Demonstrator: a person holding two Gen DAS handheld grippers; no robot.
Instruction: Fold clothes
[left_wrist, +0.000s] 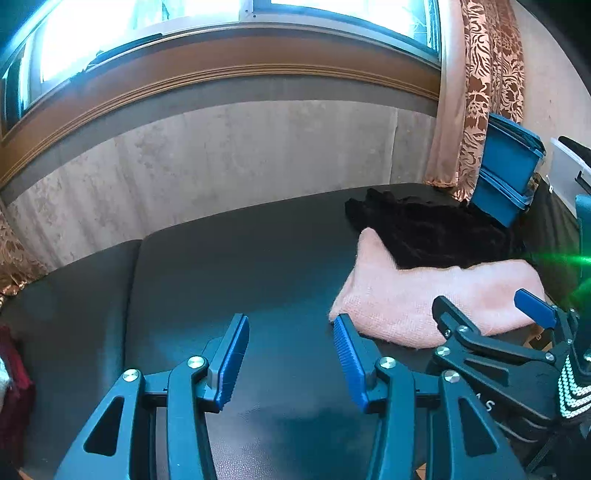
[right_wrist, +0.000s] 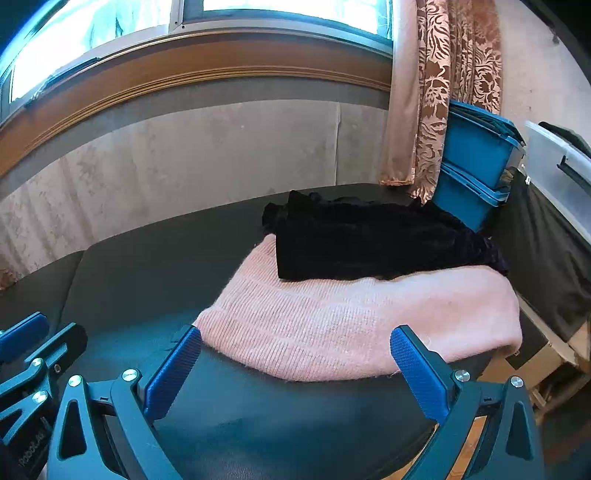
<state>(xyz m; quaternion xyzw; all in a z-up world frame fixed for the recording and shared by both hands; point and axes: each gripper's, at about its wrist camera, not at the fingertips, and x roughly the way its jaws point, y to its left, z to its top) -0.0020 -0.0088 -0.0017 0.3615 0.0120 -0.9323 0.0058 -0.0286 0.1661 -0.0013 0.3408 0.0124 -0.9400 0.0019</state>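
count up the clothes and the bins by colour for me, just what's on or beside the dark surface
Pink garment: 1
Black garment: 1
Blue bins, stacked: 2
Clear bin: 1
Dark red cloth at the left edge, only partly in view: 1
Total: 6

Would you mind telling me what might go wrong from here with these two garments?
The black garment lies on the pink sweater, so pulling the sweater could topple it. The sweater's right end sits near the table edge and might slide off. The left gripper and right gripper, both open, are close together and might collide.
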